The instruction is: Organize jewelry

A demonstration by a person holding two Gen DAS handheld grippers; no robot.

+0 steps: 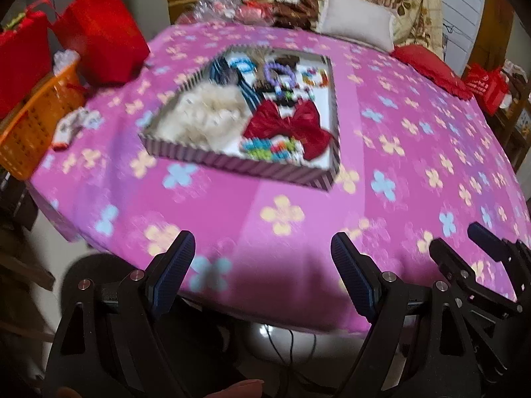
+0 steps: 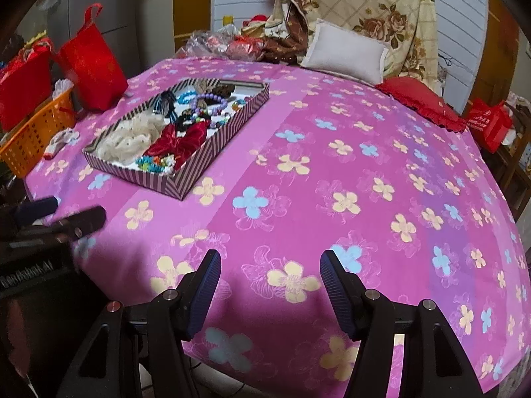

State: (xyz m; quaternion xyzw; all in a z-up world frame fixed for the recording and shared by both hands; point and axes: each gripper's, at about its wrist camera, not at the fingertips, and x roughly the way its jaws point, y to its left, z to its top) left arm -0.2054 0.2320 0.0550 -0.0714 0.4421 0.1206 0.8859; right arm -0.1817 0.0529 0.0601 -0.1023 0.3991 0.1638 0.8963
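A striped open box (image 1: 232,162) sits on the pink flowered cloth, in the middle of the blurred left wrist view and at upper left in the right wrist view (image 2: 225,136). In it lie a red bow (image 2: 179,141), a cream frilly scrunchie (image 2: 129,139), a purple bead bracelet (image 2: 212,102) and coloured beads (image 2: 156,162). My left gripper (image 1: 262,245) is open and empty over the table's near edge, well short of the box. My right gripper (image 2: 270,258) hovers beside it, to its right, also open with only cloth between its fingers.
An orange basket (image 2: 36,136) and red bags (image 2: 93,63) stand at the table's left edge, with a small packet (image 2: 59,141) beside them. A white pillow (image 2: 345,53), a red cushion (image 2: 421,102) and piled fabric line the far side. The pink cloth (image 2: 332,165) spreads wide to the right.
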